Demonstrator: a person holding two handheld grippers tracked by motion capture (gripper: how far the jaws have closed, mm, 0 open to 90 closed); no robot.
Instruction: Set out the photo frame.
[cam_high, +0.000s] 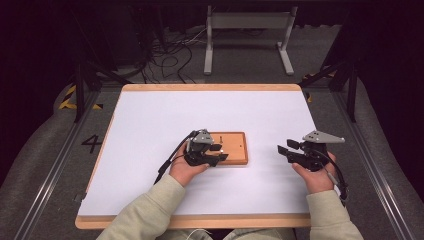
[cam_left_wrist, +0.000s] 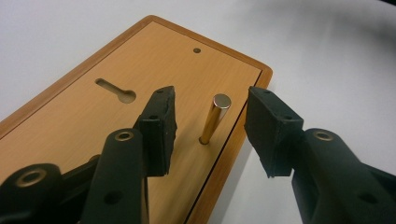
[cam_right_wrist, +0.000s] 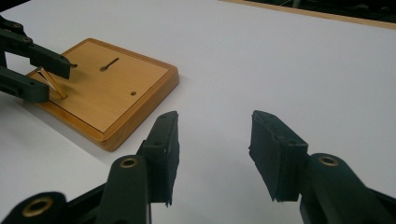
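A small wooden board (cam_high: 235, 148) lies on the white table top, with a keyhole slot (cam_left_wrist: 116, 89) and a small round hole (cam_left_wrist: 196, 50) in its face. A brass pin (cam_left_wrist: 215, 117) stands upright in the board near one edge. My left gripper (cam_left_wrist: 210, 128) is open with a jaw on either side of the pin, not touching it; in the high view it (cam_high: 218, 152) hangs over the board's left end. My right gripper (cam_high: 283, 150) is open and holds nothing, over bare table to the right of the board (cam_right_wrist: 105, 91). The left gripper's jaws and the pin (cam_right_wrist: 52, 83) show in the right gripper view.
The white table top (cam_high: 165, 115) has a wooden rim. Beyond its far edge stand a grey metal frame (cam_high: 247, 30) and loose cables (cam_high: 170, 55) on the floor. Dark rails run along both sides of the table.
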